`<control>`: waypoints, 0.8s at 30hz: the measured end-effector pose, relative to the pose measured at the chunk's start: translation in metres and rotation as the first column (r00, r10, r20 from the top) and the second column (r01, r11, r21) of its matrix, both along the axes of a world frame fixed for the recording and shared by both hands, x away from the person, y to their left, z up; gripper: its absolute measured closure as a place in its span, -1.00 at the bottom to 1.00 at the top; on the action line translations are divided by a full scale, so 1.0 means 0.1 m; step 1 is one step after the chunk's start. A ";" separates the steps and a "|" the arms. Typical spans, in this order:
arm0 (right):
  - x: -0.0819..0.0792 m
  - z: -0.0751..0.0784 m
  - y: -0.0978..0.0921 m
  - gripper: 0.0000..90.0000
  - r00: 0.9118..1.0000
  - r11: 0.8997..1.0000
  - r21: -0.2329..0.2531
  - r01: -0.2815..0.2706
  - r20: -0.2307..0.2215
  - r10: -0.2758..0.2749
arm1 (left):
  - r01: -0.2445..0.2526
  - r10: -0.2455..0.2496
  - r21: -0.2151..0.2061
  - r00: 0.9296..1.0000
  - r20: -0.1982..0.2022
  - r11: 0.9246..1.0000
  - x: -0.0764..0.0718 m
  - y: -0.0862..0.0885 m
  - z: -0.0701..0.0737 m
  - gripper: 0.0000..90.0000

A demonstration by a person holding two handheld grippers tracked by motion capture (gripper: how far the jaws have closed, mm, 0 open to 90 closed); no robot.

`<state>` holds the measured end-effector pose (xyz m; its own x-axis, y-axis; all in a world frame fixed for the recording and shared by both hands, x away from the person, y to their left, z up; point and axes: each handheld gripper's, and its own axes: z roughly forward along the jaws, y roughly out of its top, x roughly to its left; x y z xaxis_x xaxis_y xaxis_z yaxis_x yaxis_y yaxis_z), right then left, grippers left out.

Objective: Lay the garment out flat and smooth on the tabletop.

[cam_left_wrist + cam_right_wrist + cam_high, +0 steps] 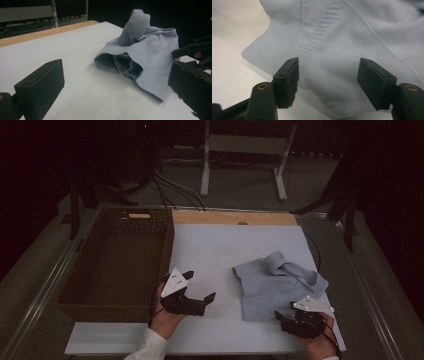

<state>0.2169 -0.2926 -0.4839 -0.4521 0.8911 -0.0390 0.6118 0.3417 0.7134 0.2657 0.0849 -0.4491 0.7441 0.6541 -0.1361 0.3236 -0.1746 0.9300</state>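
Note:
A crumpled light blue garment (275,282) lies on the right half of the white table (210,250). My right gripper (286,311) is open at the garment's near edge. In the right gripper view, the right gripper (329,65) has its jaws spread on either side of a ribbed seam in the garment (337,30), with nothing pinched. My left gripper (200,286) stands open over bare table, left of the garment. In the left gripper view, the left gripper (115,75) faces the garment (150,50), whose folded open edge is turned toward it. The right gripper (197,48) shows beyond it.
A large brown wicker basket (167,250) with nothing in it stands along the table's left side. A wooden strip (235,217) runs along the far edge. Beyond it are a white metal frame (245,145) and cables (175,190) on the floor.

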 end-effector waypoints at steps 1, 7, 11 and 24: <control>0.00 -0.01 -0.01 -0.21 1.000 1.000 -0.001 -0.004 -0.012 0.004 | 0.000 0.000 0.000 1.000 0.000 1.000 0.00 0.00 0.00 -0.98; 0.02 -0.05 0.00 -0.09 0.999 0.999 -0.014 -0.031 -0.043 0.031 | -0.001 0.001 0.000 1.000 0.001 1.000 0.00 0.00 0.00 -0.98; 0.02 -0.08 0.02 -0.07 0.997 0.998 -0.031 -0.048 -0.060 0.046 | -0.002 0.002 -0.001 1.000 0.001 1.000 0.00 0.00 0.00 -0.98; 0.10 -0.15 0.04 0.82 0.994 0.988 -0.140 -0.063 -0.097 0.050 | 0.000 0.000 0.003 1.000 0.001 1.000 -0.01 0.00 0.00 -0.98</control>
